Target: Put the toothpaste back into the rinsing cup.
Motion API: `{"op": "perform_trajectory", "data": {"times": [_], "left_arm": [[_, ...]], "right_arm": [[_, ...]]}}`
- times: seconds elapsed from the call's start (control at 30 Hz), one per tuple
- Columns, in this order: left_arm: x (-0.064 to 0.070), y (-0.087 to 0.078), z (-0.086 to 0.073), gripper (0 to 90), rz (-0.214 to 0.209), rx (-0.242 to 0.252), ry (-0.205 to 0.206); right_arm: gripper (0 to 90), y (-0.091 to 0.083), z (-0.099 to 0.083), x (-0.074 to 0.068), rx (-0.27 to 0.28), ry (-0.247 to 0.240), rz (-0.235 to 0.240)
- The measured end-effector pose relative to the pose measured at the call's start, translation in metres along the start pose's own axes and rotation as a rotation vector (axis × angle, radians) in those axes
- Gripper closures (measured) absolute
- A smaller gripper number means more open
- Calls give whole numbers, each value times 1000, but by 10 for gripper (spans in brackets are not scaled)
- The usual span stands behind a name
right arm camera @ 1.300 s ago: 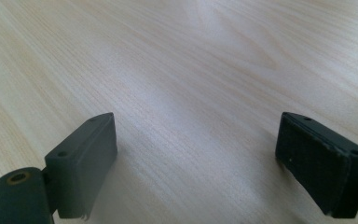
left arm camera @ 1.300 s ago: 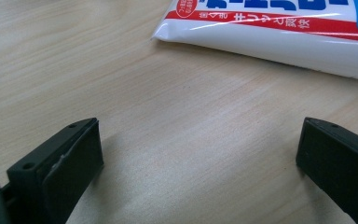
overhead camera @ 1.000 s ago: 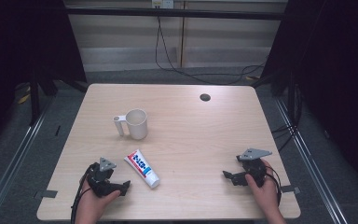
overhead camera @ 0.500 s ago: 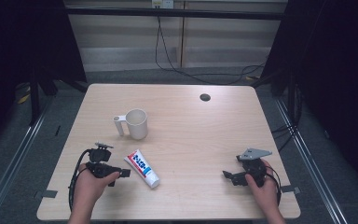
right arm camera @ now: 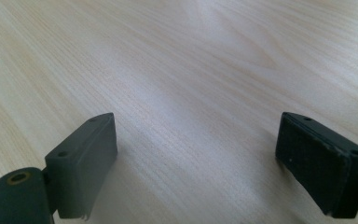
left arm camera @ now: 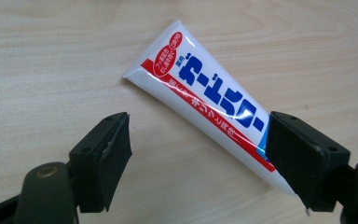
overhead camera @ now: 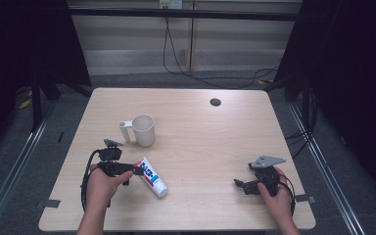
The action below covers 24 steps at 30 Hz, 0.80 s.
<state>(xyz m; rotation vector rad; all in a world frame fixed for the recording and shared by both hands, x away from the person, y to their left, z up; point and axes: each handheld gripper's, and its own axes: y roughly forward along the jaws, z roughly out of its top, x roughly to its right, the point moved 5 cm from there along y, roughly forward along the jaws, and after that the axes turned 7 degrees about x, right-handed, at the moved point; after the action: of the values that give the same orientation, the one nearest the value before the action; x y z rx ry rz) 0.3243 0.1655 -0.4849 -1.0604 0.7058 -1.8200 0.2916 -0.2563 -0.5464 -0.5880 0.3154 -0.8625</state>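
Both grippers gape wide: the left gripper [overhead camera: 136,171] straddles the toothpaste tube [left arm camera: 209,100], the right gripper [overhead camera: 239,184] holds nothing. Closing off-centre could squirt the slick tube sideways.

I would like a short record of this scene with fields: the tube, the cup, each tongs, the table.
tube: white tube with red and blue print, lying flat on the table, in front of the cup
cup: white cup, upright, handle toward the left
left tongs: left tongs open, jaws on either side of the tube's lower part, not closed on it
right tongs: right tongs open, over bare wood, nothing between the jaws
table: wooden table with a dark round hole near the far edge
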Motion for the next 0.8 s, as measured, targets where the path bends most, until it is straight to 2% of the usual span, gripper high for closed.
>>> {"op": "perform_trajectory", "data": {"times": [0.1,0.2,0.3,0.37,0.47,0.53,0.57,0.67,0.8], "left_arm": [[2,6,0,225,-6,6,-28],[5,13,-1,228,-3,-3,-32],[7,19,-1,239,22,-2,-31],[8,22,-2,238,30,-1,-49],[8,27,-3,236,53,-21,-46],[9,29,-3,237,51,-21,-55],[9,30,-3,239,63,-22,-52],[12,33,-2,229,64,-23,-76],[15,34,0,233,75,-33,-64]], "right_arm": [[120,0,0,0,0,1,-1],[120,0,0,0,0,0,-1],[120,0,0,0,1,-1,-1],[120,0,0,0,0,0,-1],[120,0,0,0,1,-1,-1],[120,0,0,0,0,0,-1],[120,0,0,0,0,0,-1],[120,0,0,0,1,-1,-1],[120,0,0,0,0,0,-1]]}}
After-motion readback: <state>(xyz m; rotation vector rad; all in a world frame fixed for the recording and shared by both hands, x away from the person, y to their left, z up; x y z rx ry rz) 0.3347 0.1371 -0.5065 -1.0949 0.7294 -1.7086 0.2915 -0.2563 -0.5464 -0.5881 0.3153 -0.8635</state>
